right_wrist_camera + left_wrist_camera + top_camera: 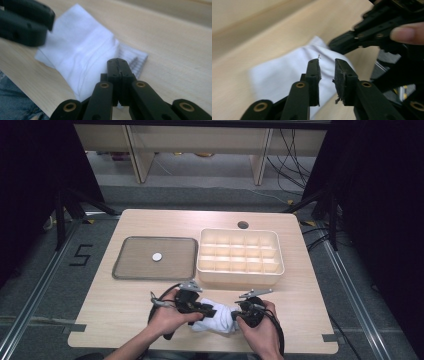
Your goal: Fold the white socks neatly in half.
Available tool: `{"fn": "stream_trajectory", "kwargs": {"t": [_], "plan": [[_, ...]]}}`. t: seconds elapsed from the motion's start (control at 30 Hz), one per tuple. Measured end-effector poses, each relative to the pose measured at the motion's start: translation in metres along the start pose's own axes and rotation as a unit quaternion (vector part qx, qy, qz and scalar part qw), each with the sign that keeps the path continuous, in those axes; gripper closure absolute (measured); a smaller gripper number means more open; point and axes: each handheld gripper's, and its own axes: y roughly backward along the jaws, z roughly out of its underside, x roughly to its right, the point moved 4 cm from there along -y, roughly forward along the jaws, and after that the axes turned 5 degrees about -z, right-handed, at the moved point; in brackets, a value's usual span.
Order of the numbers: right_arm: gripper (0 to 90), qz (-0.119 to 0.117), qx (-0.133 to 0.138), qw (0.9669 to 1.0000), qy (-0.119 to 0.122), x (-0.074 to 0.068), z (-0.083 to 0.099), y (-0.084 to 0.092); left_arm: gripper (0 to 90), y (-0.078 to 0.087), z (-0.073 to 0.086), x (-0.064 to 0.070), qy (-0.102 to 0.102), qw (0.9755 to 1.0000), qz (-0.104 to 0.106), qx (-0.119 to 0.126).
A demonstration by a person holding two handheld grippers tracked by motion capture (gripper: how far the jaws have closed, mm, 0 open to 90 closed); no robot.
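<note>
A folded white cloth with a ribbed edge lies near the table's front edge, between both grippers. My left gripper reaches over it from the left. In the left gripper view, that gripper is open a small way above the cloth, with nothing between the jaws. My right gripper comes in from the right. In the right gripper view, its jaws are pressed together over the cloth, close to the ribbed edge. No fabric shows between them.
A grey mesh tray holding a small white disc sits at mid-left. To its right stands a cream box with several compartments. A cable hole is in the table's far edge. Shelving and cables stand beyond.
</note>
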Motion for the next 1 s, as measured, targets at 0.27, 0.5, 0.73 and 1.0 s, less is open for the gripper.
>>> {"fn": "stream_trajectory", "kwargs": {"t": [0.27,0.5,0.73,1.0], "plan": [[90.0,-0.024,0.024,0.9994,0.011,-0.023,-0.021,0.006,51.3,0.008,0.018,-0.045,0.092,0.9947,-0.047,-0.009],[90.0,-0.048,-0.013,0.9987,0.008,-0.034,-0.021,-0.027,52.8,-0.006,0.03,-0.043,0.12,0.9916,-0.024,-0.041],[90.0,-0.05,-0.046,0.9977,-0.004,-0.03,-0.013,-0.042,60.8,-0.015,0.034,-0.039,0.142,0.9879,-0.01,-0.062],[90.0,-0.055,-0.063,0.9957,-0.04,-0.029,-0.013,-0.045,75.7,-0.019,0.035,-0.039,0.177,0.9815,0.021,-0.07]]}}
